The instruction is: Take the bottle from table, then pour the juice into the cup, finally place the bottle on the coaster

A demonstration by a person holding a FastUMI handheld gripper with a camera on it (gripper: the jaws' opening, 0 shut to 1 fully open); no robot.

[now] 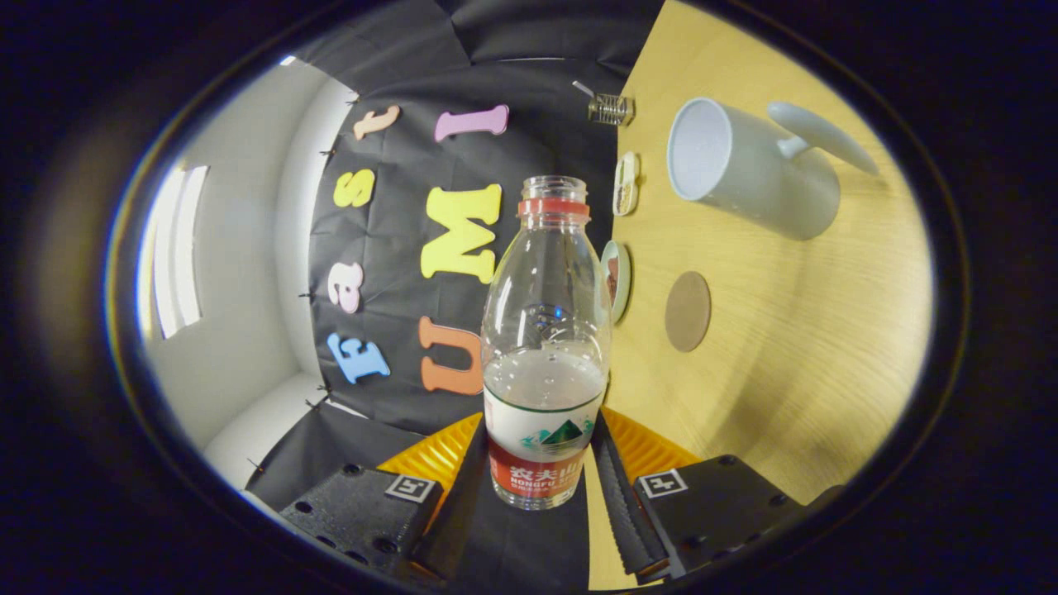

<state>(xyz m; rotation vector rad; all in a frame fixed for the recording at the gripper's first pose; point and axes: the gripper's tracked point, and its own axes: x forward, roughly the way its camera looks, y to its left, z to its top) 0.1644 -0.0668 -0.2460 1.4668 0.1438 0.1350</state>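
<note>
A clear plastic bottle [545, 330] with a red neck ring and no cap sits between my fingers, with my gripper [537, 442] shut on its labelled lower part. Clear liquid fills about its bottom third. The view is rolled, so the wooden table [785, 372] stands to the right of the bottle, and the bottle's neck points along the tabletop. A white cup [744, 165] with a handle stands on the table beyond the fingers, its mouth empty. A round brown coaster [688, 311] lies flat on the table between the cup and the bottle.
Two small round flat objects [616, 277] [626, 183] sit at the table's edge by the black cloth wall. A small metal wire piece [610, 108] hangs at the far edge. A white wall with a window [178, 248] lies past the cloth.
</note>
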